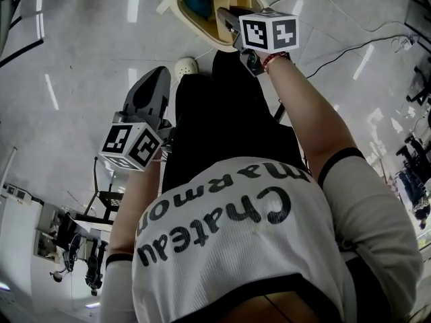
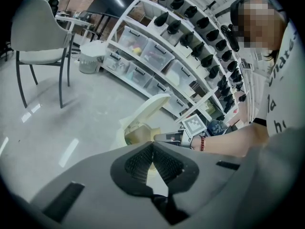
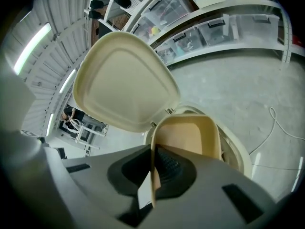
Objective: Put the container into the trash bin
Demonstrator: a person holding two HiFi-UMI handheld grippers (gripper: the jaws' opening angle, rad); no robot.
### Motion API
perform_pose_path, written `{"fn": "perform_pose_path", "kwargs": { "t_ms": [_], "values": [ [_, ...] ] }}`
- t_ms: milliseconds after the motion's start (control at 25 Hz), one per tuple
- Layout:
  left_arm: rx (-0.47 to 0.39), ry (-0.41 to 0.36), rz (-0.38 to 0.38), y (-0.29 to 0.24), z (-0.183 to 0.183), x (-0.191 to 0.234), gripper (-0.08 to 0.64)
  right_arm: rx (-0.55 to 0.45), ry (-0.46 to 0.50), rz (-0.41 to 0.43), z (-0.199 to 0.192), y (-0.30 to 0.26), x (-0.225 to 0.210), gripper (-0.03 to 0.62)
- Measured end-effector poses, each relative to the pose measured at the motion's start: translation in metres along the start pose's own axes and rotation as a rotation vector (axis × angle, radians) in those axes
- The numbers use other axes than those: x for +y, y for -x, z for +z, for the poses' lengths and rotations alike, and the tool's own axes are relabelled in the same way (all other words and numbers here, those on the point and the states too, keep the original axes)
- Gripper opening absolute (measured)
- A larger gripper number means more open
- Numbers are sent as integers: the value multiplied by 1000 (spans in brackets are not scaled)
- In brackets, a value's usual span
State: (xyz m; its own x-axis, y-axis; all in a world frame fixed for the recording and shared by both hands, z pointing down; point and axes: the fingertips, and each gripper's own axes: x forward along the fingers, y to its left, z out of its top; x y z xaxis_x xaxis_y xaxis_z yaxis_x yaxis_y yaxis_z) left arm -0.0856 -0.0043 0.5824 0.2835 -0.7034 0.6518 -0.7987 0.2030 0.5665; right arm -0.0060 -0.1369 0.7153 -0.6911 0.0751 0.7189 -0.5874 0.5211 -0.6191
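Grey floor [image 1: 81, 46] below; my right gripper [image 3: 153, 173] has its jaws clamped on the container [image 3: 188, 137] wall, the tray reaching straight ahead over the open trash bin [image 3: 240, 151]; the left gripper [image 2: 152, 149], jaws closed on nothing, sits farther back

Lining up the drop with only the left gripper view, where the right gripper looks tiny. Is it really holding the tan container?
Observer: Yes. The right gripper is shut on one side wall of the tan plastic container.
Operator: Is it over the opening?
Observer: It hangs at the mouth of the cream plastic trash bin, in front of its raised cream lid.
Operator: Anything already inside?
Observer: The head view shows something blue in the bin; I cannot tell what.
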Motion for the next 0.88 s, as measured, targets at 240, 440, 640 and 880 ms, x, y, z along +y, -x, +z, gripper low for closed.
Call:
{"fn": "perform_pose_path", "kwargs": {
  "t_ms": [240, 440, 640, 880],
  "values": [
    [-12, 24, 34, -3, 2, 17, 21, 54, 2, -4, -8, -24, -12, 29],
    [-15, 38, 53, -9, 1, 23, 22, 89, -26, -7, -17, -39, -28, 29],
    [-6, 71, 59, -20, -8, 29, 21, 136, -24, 5, -28, -56, -35, 29],
    [14, 92, 56, -36, -14, 31, 21, 170, -34, -10, -34, -73, -54, 29]
  ]
}}
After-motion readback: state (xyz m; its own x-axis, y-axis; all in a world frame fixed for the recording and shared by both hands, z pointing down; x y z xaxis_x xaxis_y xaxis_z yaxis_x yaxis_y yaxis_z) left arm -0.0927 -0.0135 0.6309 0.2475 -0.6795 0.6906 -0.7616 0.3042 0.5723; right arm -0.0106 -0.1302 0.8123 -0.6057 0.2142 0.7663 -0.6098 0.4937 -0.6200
